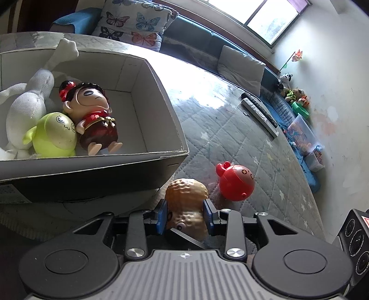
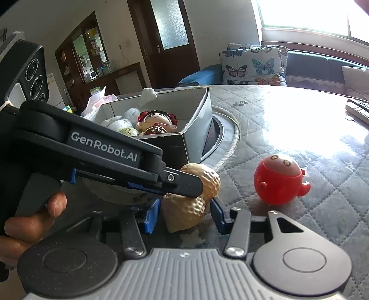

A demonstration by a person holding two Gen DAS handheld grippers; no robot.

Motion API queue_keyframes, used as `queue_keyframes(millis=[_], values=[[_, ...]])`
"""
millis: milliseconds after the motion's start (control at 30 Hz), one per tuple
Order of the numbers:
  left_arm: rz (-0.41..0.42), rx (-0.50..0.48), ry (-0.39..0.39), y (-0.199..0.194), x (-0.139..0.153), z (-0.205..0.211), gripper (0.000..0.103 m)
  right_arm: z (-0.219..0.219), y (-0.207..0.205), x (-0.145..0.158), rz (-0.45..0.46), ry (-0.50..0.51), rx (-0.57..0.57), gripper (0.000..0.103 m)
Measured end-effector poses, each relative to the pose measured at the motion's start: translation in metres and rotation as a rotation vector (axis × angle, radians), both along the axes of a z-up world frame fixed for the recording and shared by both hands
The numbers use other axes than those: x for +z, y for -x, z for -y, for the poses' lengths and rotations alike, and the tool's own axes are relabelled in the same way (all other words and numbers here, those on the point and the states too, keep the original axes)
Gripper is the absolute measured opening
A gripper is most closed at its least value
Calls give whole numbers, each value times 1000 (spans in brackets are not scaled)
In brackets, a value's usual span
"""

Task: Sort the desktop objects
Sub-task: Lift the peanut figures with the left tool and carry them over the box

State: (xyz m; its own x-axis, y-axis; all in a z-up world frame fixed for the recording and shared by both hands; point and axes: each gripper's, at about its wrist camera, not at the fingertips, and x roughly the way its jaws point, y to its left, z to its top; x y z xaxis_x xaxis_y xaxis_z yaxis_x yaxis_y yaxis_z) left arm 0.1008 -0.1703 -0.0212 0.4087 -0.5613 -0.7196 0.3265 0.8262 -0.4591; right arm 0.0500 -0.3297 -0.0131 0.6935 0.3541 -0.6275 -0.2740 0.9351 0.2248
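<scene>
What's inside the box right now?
In the box lie a doll in red, a lime-green toy and a white plush. The plush runs past the frame edge, and whatever lies beneath these toys is covered.

Quilted grey table cover [image 1: 265,166], cardboard box [image 1: 161,97], red round toy [image 1: 235,182], peanut toy [image 2: 196,207], remote controls [image 1: 259,110]

butterfly pillow [image 1: 136,20], remote controls [image 1: 259,110], wooden door [image 2: 166,39]

this is a home living room. a soft butterfly-print cushion [image 2: 253,67] sits on a dark blue sofa [image 2: 322,64] at 1 o'clock, a brown wooden door [image 2: 166,34] at 12 o'clock.
</scene>
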Motion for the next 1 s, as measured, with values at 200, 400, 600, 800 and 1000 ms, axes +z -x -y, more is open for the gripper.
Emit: queue_keyframes(millis=[200,400,600,800,1000], values=[[7,-21,-12,3,1,3,36,2,4,0,-3,-6,-7,47],[16,-19,-15,4,-1,7,37,4,5,-2,-10,-14,-17,47],[27,-13,-15,10,-2,7,37,1,8,-3,-10,3,-16,46],[18,-15,0,20,-2,0,37,-4,19,-2,-9,15,-4,42],[21,-16,31,41,-4,-15,37,-15,38,0,-10,36,36,41]])
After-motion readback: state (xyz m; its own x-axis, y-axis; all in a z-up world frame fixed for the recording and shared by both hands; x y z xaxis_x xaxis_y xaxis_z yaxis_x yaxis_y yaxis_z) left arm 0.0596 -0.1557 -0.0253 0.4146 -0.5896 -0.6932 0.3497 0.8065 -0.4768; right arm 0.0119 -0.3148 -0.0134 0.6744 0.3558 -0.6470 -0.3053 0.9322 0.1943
